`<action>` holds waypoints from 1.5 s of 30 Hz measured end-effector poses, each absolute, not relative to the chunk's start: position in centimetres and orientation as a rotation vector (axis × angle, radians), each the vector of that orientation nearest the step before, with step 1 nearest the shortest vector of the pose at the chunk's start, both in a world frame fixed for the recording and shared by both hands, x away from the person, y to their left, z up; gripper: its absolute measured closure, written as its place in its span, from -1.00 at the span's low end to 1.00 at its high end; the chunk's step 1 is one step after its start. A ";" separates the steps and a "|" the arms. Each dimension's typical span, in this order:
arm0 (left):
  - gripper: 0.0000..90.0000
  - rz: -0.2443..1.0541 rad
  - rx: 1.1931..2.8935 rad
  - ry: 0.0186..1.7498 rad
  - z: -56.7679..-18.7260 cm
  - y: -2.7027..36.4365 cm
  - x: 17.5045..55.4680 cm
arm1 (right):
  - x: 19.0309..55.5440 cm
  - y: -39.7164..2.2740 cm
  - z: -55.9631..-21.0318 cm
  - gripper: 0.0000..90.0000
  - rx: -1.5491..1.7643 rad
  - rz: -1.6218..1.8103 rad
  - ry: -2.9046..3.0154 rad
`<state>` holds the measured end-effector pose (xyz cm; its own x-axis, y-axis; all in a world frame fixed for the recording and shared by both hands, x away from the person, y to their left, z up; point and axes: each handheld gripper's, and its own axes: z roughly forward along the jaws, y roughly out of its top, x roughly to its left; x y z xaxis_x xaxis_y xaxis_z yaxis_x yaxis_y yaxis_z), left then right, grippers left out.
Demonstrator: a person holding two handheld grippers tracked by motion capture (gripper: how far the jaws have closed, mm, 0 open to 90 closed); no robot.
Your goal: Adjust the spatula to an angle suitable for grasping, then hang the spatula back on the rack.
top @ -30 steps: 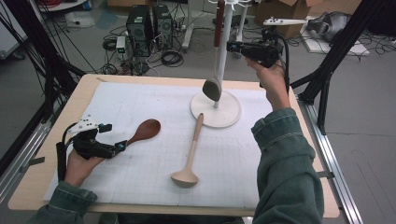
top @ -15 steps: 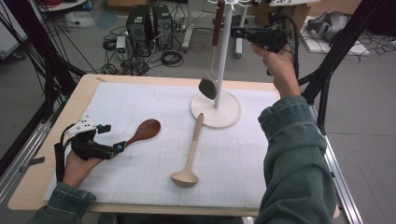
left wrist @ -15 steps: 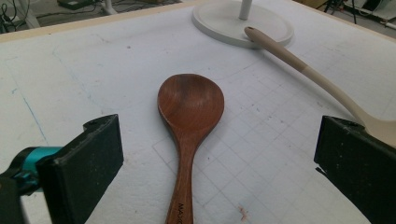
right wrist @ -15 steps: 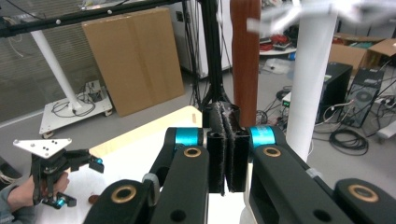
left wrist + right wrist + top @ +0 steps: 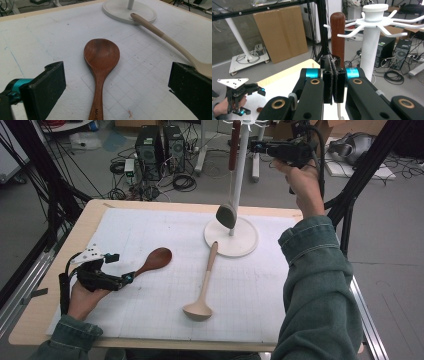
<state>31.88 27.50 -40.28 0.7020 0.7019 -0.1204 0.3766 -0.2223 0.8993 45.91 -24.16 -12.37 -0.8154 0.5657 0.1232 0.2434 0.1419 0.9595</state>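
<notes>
Evenly and softly lit from overhead, perhaps by diffuse room lamps. Only faint shadows beside the brown wooden spoon (image 5: 101,56) toward 3 o'clock. No glare on the white mat (image 5: 150,230). Slightly soft throughout, blurrier toward 12 o'clock; near black pads (image 5: 333,82) out of focus.

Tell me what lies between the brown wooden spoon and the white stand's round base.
The high view shows bare white mat between the brown wooden spoon and the stand's base; the pale ladle lies right of that stretch, handle tip on the base.

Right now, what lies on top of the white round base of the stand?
The tip of the beige ladle's handle rests on the base. The stand's pole rises from its centre. The hanging ladle's bowl hides part of it.
</notes>
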 end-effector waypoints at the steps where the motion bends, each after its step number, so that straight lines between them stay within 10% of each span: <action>1: -0.96 0.382 1.843 0.847 -40.3 27.5 31.9 | 45.9 -24.2 -12.4 0.99 0.798 1.719 2.149; 45: -0.96 0.374 1.831 0.834 -40.0 27.5 31.8 | 46.8 -24.9 -10.7 0.99 0.808 1.709 2.109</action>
<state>31.82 27.53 -40.05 0.7089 0.6943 -0.1240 0.3693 -0.2157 0.9040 46.82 -24.87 -10.65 -0.7938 0.5981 0.1098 0.2313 0.1300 0.9642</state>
